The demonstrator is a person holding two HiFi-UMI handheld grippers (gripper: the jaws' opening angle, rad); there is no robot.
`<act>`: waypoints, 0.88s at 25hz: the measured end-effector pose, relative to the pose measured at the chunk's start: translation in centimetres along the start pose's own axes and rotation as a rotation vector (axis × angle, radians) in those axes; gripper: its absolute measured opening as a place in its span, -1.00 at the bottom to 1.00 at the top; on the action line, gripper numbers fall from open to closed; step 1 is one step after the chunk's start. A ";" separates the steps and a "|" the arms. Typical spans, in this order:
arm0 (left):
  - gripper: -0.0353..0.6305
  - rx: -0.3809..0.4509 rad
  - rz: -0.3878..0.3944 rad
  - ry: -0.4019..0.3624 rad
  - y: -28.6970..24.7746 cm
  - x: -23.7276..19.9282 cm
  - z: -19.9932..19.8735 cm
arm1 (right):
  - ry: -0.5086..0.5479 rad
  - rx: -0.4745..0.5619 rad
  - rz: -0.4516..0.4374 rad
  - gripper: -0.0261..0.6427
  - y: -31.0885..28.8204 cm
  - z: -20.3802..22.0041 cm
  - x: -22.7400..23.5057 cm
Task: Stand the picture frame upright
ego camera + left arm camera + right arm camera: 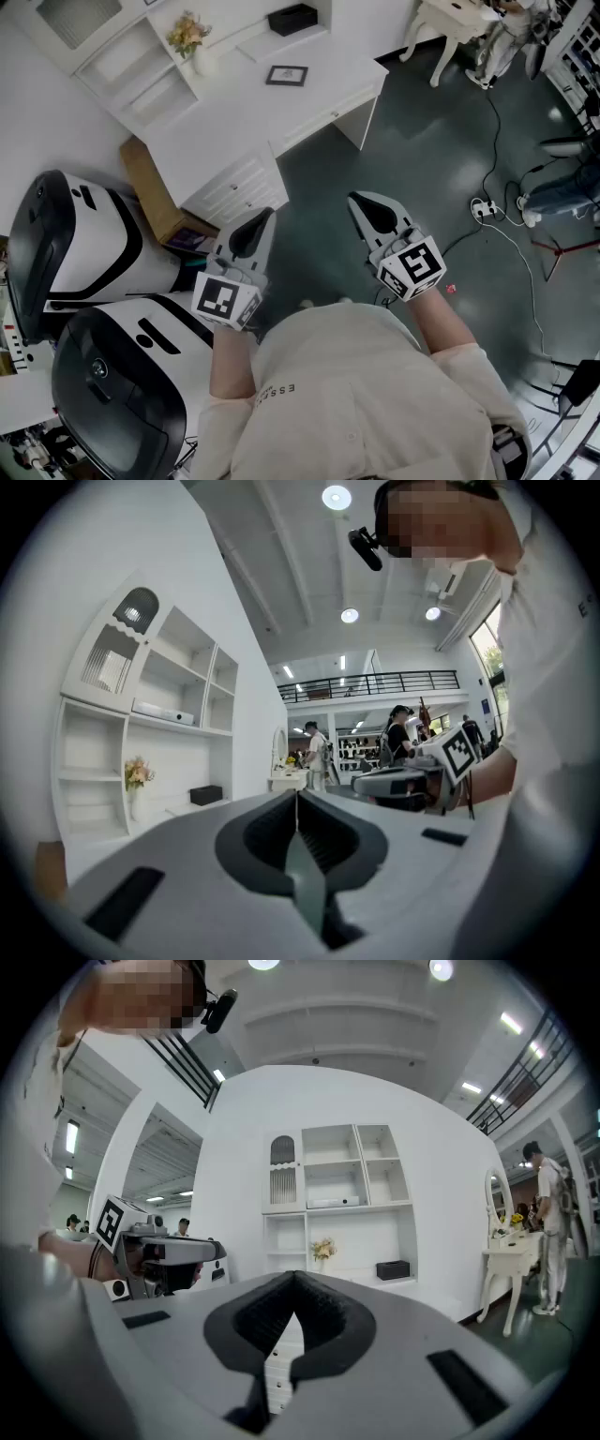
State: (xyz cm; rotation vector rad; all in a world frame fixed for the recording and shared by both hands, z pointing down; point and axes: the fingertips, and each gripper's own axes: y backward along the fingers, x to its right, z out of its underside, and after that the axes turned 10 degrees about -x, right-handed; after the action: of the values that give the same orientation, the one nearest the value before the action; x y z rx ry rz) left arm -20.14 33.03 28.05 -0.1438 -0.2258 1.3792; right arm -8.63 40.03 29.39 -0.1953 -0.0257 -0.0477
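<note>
- Picture frame (286, 75), lying flat on the white desk (319, 94): probably light, stiff and glass-fronted, so fragile. Best pinched at one edge of its border and tipped up.
- Small and rectangular, with a dark border round a pale middle.
- Flower vase (190, 42) and black box (292, 19) stand near it.
- Left gripper (265, 217) and right gripper (356, 200): jaws closed on nothing, well apart from the desk.

A white desk (225, 122) with open white shelves (337, 1180) stands against a white wall (225, 1129) on a dark grey, glossy floor (412, 159). Round ceiling lights (337, 497) glow overhead, and a power strip (485, 208) lies on the floor.
</note>
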 end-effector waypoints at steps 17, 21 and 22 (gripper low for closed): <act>-0.88 -0.005 0.014 0.040 0.1 -3.4 2.1 | -0.051 -0.029 0.014 -0.88 -3.2 1.0 -1.1; -0.46 -0.015 -0.024 0.012 0.3 -5.5 3.3 | -0.089 -0.051 0.017 -0.31 -5.1 1.8 -1.7; -0.41 -0.016 -0.025 0.020 0.4 -6.1 3.6 | -0.095 -0.054 0.020 -0.31 -5.5 1.9 -1.8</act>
State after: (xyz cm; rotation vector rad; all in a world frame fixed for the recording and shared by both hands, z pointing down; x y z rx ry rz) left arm -22.49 26.98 30.95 -0.1680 -0.2212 1.3506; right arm -10.77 35.09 32.26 -0.2520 -0.1176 -0.0196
